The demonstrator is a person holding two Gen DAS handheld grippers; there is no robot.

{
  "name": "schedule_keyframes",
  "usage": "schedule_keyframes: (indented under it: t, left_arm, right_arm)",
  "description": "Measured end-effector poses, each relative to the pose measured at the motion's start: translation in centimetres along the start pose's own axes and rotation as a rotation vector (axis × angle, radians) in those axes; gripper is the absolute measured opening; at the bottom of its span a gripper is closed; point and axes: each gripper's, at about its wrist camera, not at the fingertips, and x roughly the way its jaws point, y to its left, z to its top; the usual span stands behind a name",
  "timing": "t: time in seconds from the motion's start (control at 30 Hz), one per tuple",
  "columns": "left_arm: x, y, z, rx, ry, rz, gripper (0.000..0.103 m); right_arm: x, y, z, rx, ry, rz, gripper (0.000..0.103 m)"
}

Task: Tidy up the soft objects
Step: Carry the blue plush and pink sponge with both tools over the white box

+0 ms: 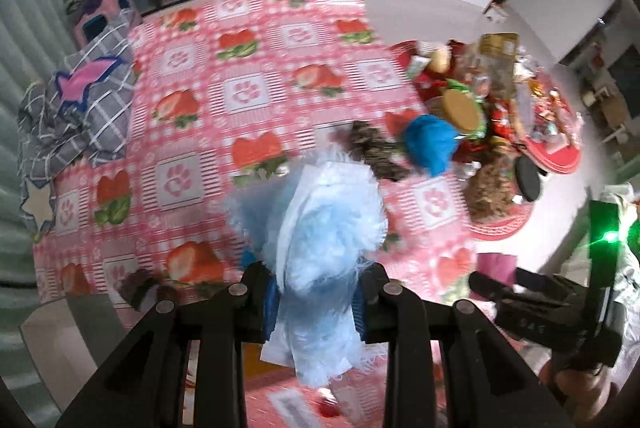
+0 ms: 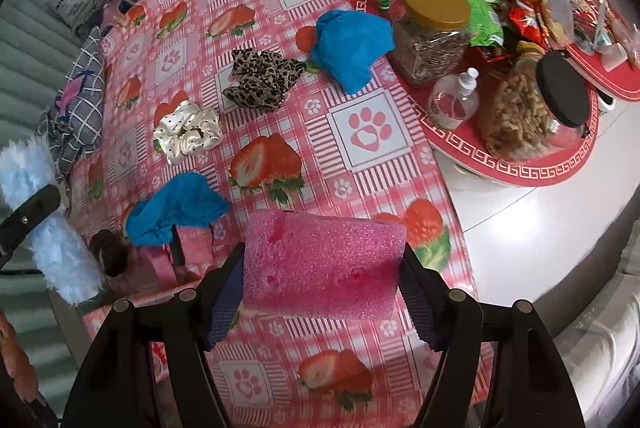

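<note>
My left gripper [image 1: 318, 298] is shut on a fluffy light-blue soft toy [image 1: 328, 228], held above the pink strawberry tablecloth [image 1: 240, 68]; the toy also shows at the left edge of the right wrist view [image 2: 48, 240]. My right gripper [image 2: 322, 288] is shut on a pink sponge [image 2: 324, 264], low over the near part of the cloth. On the cloth lie a leopard scrunchie [image 2: 260, 78], a white dotted scrunchie [image 2: 188, 136], a blue cloth [image 2: 180, 208] and a blue bundle [image 2: 352, 44]. My right gripper also shows in the left wrist view [image 1: 492, 282].
A red tray [image 2: 520, 172] at the right carries jars, a spray bottle and snack packets. A grey checked cloth [image 1: 80, 100] lies at the table's left edge. A small dark item [image 2: 112, 252] and a pink box [image 2: 160, 264] sit near the blue cloth.
</note>
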Motion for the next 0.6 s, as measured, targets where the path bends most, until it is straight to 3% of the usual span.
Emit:
schedule_keyframes:
  t: [0.3, 0.6]
  left_arm:
    - [-2.5, -6.5, -4.0, 0.159, 0.009, -0.093, 0.032]
    - [-3.8, -8.6, -9.0, 0.237, 0.058, -0.154, 0.032]
  right_arm:
    - [-2.9, -1.1, -3.9, -0.006, -0.024, -0.023, 0.072]
    - [-4.2, -1.5, -7.6, -0.012, -0.018, -0.051, 0.072]
